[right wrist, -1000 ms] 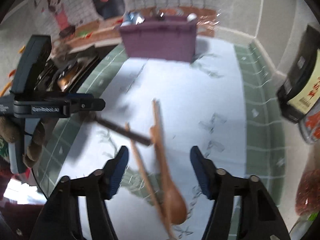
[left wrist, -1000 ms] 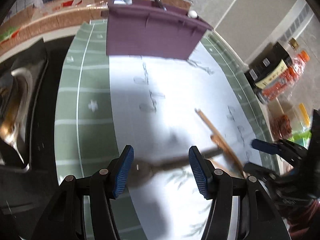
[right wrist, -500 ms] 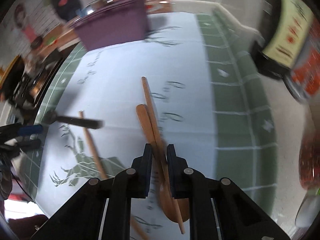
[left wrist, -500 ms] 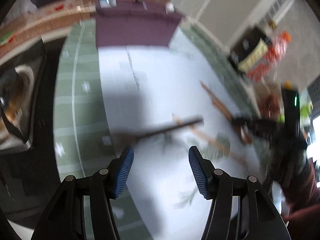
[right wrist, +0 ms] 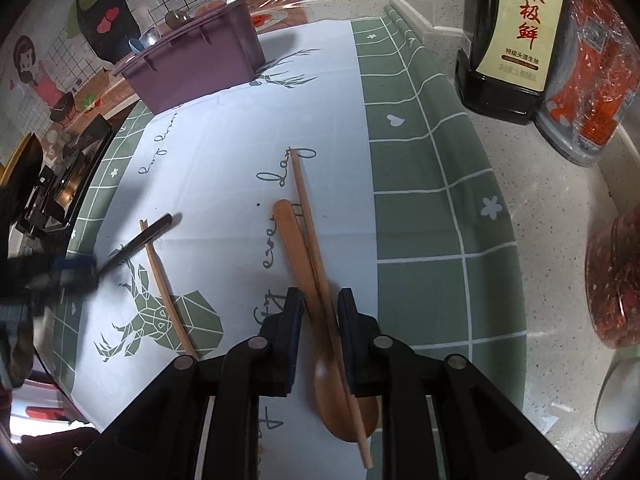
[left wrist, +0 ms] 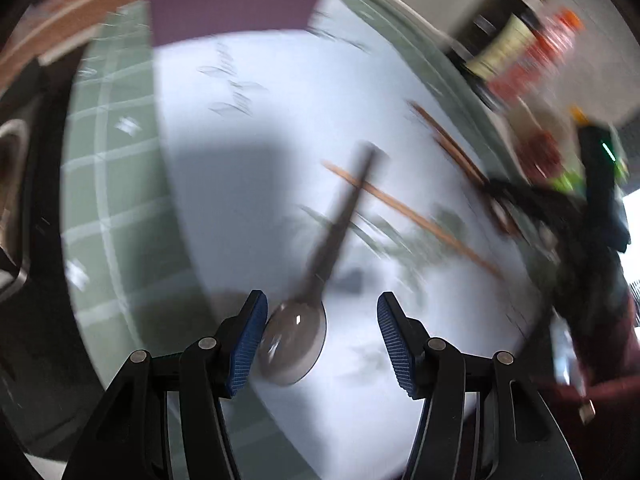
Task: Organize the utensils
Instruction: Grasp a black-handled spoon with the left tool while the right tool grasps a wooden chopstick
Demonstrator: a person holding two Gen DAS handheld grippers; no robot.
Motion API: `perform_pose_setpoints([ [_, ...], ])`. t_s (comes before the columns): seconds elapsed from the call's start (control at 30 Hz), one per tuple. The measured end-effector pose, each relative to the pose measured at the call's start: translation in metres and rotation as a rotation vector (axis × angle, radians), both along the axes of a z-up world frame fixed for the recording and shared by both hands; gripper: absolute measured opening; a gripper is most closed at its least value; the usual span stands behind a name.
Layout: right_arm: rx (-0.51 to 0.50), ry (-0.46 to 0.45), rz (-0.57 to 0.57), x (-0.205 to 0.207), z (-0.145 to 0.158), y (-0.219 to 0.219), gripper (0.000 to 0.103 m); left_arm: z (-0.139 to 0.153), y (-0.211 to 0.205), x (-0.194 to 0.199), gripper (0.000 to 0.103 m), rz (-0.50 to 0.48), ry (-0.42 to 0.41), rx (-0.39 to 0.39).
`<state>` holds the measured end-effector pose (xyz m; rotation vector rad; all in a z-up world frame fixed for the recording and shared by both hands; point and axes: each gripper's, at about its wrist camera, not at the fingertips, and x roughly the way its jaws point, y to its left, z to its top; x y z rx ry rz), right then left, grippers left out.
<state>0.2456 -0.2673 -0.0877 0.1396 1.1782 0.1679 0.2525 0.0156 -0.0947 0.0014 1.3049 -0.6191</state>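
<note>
A wooden spoon (right wrist: 308,264) and a chopstick (right wrist: 304,200) lie together on the white-and-green cloth (right wrist: 420,200). My right gripper (right wrist: 322,304) points down over them with its jaws narrow around both, and the jaws are opening slightly. A second chopstick (right wrist: 168,292) lies to the left, crossed by a dark spoon (left wrist: 296,340). The spoon's bowl sits between the wide-open fingers of my left gripper (left wrist: 320,336), against the left pad (left wrist: 248,340). A purple bin (right wrist: 192,68) stands at the far end of the cloth. The left wrist view is blurred.
A dark sauce bottle (right wrist: 516,36), a red-wrapped bottle (right wrist: 592,64) and a jar of red flakes (right wrist: 616,280) stand on the speckled counter to the right. A stove (right wrist: 60,184) borders the cloth on the left. The tiled wall is behind the bin.
My right gripper went from wide open to narrow around the wooden spoon's handle and the chopstick. My left gripper shifted, and the dark spoon's bowl now lies between its fingers.
</note>
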Motion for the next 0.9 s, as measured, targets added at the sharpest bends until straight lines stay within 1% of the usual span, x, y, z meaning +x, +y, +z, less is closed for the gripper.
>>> perform_pose_setpoints([
  [0.1, -0.019, -0.009, 0.002, 0.001, 0.0, 0.001, 0.02, 0.015, -0.018, -0.01, 0.058, -0.034, -0.097, 0.055],
  [0.17, -0.015, -0.009, 0.004, 0.002, 0.0, 0.002, 0.022, 0.019, -0.032, -0.005, 0.058, -0.051, -0.172, 0.126],
  [0.2, -0.014, -0.01, 0.006, 0.002, 0.0, 0.003, 0.023, 0.017, -0.037, -0.001, 0.058, -0.052, -0.18, 0.149],
  [0.3, -0.017, -0.014, 0.013, 0.0, 0.001, 0.005, 0.023, 0.006, -0.053, 0.013, 0.058, -0.07, -0.161, 0.19],
  [0.37, -0.024, -0.02, 0.021, -0.002, 0.002, 0.006, 0.023, -0.001, -0.058, 0.018, 0.055, -0.088, -0.163, 0.216],
  [0.4, -0.029, -0.024, 0.024, -0.004, 0.003, 0.005, 0.023, -0.005, -0.064, 0.019, 0.043, -0.095, -0.153, 0.232],
  [0.43, -0.032, -0.027, 0.025, -0.004, 0.004, 0.005, 0.023, -0.006, -0.066, 0.021, 0.037, -0.093, -0.155, 0.246],
  [0.47, -0.038, -0.032, 0.03, -0.004, 0.005, 0.004, 0.023, -0.006, -0.065, 0.023, 0.036, -0.085, -0.152, 0.252],
  [0.57, -0.057, -0.046, 0.055, 0.0, 0.008, 0.004, 0.023, -0.005, -0.061, 0.029, 0.029, -0.034, -0.122, 0.238],
  [0.6, -0.061, -0.047, 0.065, 0.002, 0.009, 0.005, 0.023, -0.005, -0.059, 0.031, 0.019, -0.016, -0.123, 0.237],
  [0.63, -0.068, -0.043, 0.079, 0.006, 0.008, 0.006, 0.023, -0.005, -0.057, 0.032, 0.013, -0.003, -0.126, 0.234],
  [0.7, -0.08, -0.029, 0.084, 0.013, 0.004, 0.006, 0.023, -0.003, -0.048, 0.033, 0.012, 0.042, -0.124, 0.192],
  [0.8, -0.079, -0.025, 0.094, 0.017, 0.002, 0.01, 0.023, 0.004, -0.034, 0.03, 0.012, 0.127, -0.161, 0.153],
  [0.9, -0.117, -0.074, 0.12, 0.016, 0.011, 0.019, 0.023, 0.015, -0.012, 0.025, 0.012, 0.221, -0.179, 0.103],
])
